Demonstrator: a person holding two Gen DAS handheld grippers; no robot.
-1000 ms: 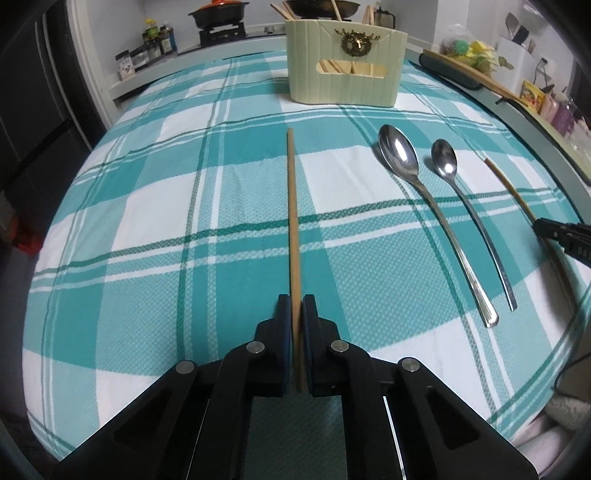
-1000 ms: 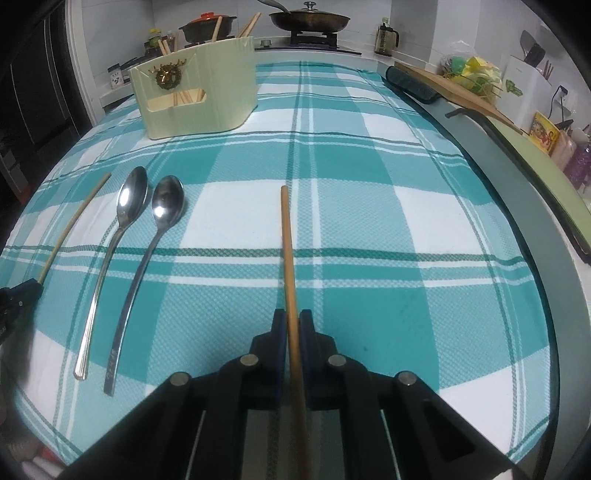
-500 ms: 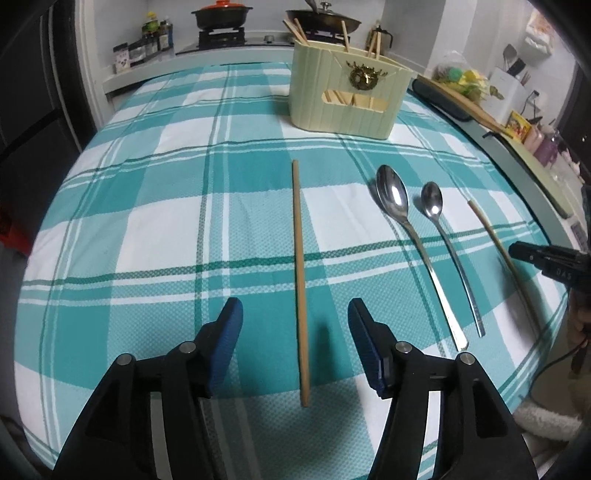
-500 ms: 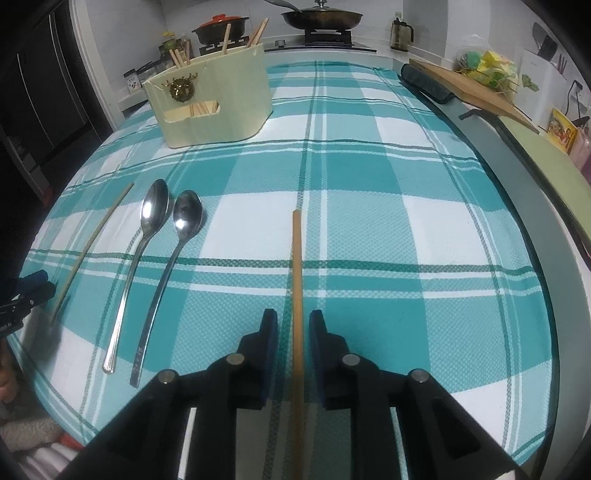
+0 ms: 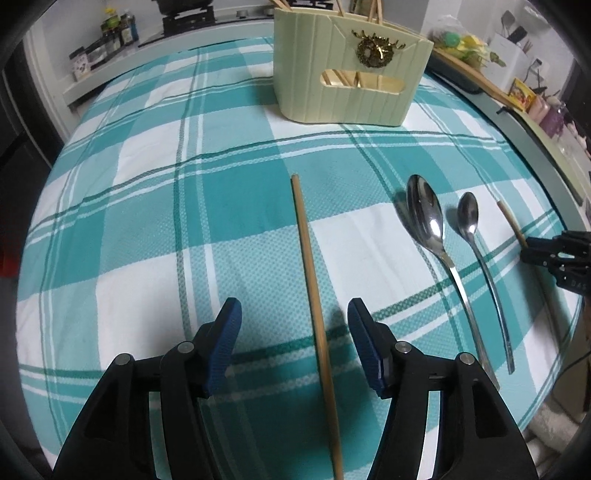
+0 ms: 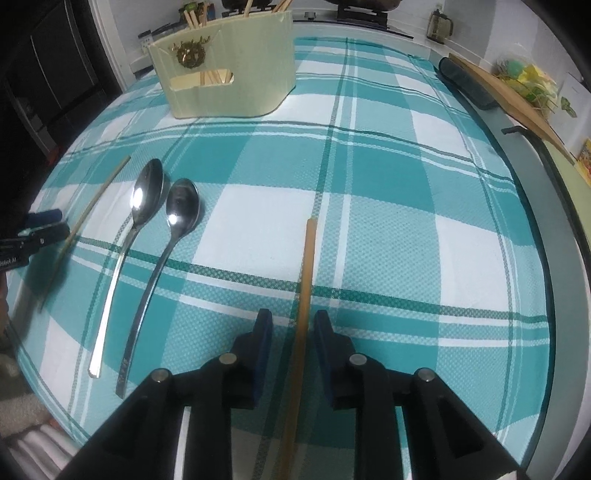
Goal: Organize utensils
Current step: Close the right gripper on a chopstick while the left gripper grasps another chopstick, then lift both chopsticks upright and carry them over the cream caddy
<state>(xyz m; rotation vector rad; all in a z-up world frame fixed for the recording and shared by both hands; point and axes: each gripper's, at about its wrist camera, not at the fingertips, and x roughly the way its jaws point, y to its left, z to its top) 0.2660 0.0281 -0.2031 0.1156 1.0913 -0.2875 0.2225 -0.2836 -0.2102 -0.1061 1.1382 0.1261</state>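
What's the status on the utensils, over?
Left gripper open, right gripper opening, a loose chopstick between each pair of jaws. Two spoons on the cloth. Holder ahead, path clear.

A home kitchen: a black gas stove (image 5: pixel 188 16) with a pot behind the teal-and-white checked tablecloth (image 5: pixel 129 221), spice bottles (image 5: pixel 118 31) alongside, and a glass coffee press (image 6: pixel 441 26).

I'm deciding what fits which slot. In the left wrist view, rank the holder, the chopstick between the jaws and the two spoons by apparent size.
1. Holder, bulkiest though farthest.
2. Chopstick, longest, but nearness exaggerates it.
3. Larger spoon.
4. Smaller spoon: smaller bowl; their lengths look similar.
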